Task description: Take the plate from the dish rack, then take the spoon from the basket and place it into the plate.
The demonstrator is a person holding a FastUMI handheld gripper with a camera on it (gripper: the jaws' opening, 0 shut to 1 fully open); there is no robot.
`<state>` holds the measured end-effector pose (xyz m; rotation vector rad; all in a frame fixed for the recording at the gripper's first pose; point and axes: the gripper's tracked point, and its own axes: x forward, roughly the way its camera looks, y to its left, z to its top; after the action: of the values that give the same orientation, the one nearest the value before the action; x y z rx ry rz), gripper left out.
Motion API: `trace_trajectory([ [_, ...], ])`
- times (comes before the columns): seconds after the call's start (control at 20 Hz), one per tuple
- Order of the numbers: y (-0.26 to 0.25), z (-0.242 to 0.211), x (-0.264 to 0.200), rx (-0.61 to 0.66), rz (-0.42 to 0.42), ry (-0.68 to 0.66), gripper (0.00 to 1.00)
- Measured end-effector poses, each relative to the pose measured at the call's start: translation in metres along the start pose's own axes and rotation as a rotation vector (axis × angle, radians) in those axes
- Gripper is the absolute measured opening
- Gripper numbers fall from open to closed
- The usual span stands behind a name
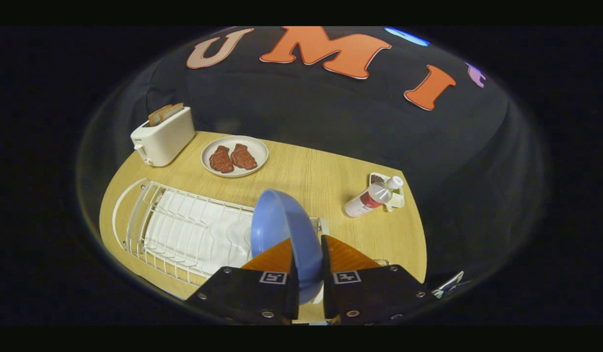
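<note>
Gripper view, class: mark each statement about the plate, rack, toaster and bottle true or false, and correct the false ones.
1. The gripper is shut on the blue plate. True.
2. The blue plate lies flat on the table. False: it is held on edge between the fingers, above the rack.
3. The toaster holds bread. True.
4. The white plate is bare. False: it carries two reddish-brown pieces of food.
5. The bottle stands upright. False: it leans on a small tray.

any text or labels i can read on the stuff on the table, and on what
None can be read.
Bottle lying beside the small tray: its label is too blurred.
Toaster: a small mark near its top edge, too small.
Gripper, shut on the blue plate: square coded markers, no words.
</note>
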<state>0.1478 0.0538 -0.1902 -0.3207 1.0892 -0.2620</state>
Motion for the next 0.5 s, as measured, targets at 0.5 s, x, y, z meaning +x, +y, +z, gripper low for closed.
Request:
trace_trajectory([
  [0.5, 0.002, -0.028, -0.069, -0.020, 0.140, -0.088, 0.20],
])
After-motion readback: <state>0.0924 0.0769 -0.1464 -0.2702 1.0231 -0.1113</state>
